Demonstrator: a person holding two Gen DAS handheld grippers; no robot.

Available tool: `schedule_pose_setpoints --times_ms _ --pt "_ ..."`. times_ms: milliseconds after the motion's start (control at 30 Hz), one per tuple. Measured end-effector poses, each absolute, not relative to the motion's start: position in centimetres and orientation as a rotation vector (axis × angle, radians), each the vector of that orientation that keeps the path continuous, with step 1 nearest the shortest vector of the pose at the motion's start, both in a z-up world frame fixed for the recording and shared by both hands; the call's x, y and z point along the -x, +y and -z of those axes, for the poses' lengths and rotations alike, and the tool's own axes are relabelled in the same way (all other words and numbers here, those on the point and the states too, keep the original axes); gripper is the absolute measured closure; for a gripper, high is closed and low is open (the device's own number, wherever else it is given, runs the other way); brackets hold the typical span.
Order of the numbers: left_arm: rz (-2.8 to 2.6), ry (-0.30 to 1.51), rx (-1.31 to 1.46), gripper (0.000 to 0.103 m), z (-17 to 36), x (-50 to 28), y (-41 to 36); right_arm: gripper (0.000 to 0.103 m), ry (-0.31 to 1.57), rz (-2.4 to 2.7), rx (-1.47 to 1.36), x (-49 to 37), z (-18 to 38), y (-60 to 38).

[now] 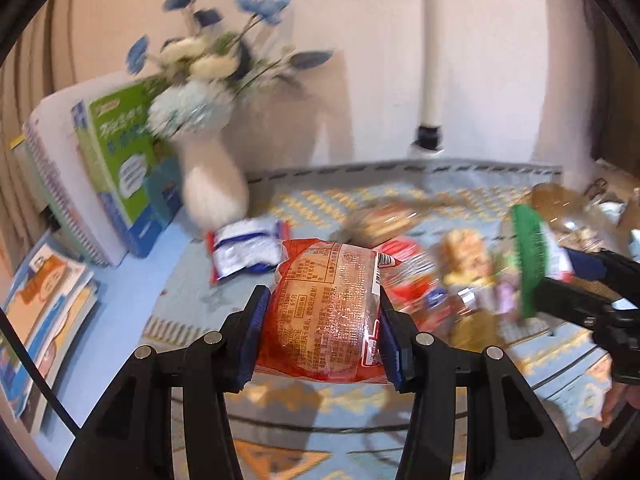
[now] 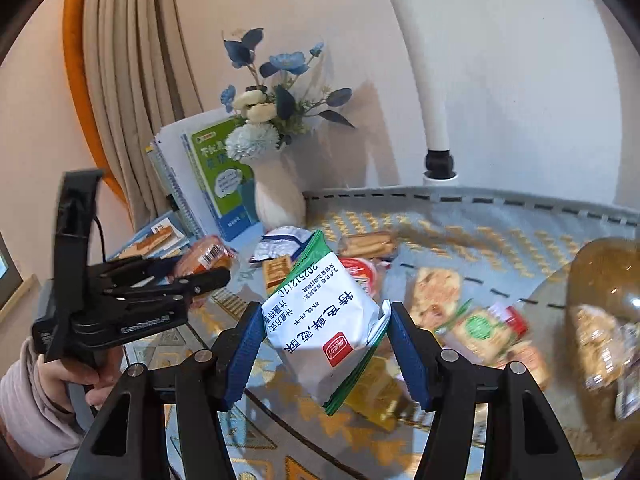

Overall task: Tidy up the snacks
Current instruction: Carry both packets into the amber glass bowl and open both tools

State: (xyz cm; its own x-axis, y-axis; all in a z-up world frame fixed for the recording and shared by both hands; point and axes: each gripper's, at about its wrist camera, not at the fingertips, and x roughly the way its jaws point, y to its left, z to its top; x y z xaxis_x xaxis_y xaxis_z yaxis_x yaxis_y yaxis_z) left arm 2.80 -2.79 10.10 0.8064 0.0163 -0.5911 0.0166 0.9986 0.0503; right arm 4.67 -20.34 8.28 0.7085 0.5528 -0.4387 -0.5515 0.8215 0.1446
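Note:
My left gripper (image 1: 320,320) is shut on a red and clear snack packet (image 1: 324,312) and holds it above the patterned cloth; it also shows at the left of the right wrist view (image 2: 208,272) with the packet (image 2: 204,258). My right gripper (image 2: 320,340) is shut on a white and green snack bag (image 2: 324,320), lifted off the table; in the left wrist view that bag's green edge (image 1: 530,260) shows at the right. Several loose snack packets (image 2: 436,296) lie on the cloth behind both grippers.
A white vase with blue flowers (image 2: 276,196) and upright books (image 2: 216,176) stand at the back left. A white and blue packet (image 1: 248,248) lies by the vase. A clear amber bowl (image 2: 600,280) holding snacks sits at the right. A white pole (image 2: 436,136) rises behind.

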Motion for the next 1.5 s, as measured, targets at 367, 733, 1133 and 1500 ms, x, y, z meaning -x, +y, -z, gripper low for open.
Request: schedule_pose_setpoints --times_ms 367,733,1133,1500 --pt "0.062 0.702 -0.069 0.056 -12.3 -5.4 -10.2 0.042 0.532 -0.529 -0.015 -7.3 -11.8 -26.4" --pt "0.206 0.716 -0.11 0.056 -14.5 -7.5 -18.8 0.042 0.603 -0.367 -0.089 -10.8 -12.7 -35.5" --pt "0.402 0.802 -0.189 0.056 -13.6 -10.3 -30.6 0.042 0.713 -0.14 -0.143 -13.8 -13.0 -45.4" --pt "0.43 0.913 -0.272 0.018 -10.0 -12.2 -33.6 0.012 0.78 -0.09 -0.119 -16.3 -11.9 -46.8"
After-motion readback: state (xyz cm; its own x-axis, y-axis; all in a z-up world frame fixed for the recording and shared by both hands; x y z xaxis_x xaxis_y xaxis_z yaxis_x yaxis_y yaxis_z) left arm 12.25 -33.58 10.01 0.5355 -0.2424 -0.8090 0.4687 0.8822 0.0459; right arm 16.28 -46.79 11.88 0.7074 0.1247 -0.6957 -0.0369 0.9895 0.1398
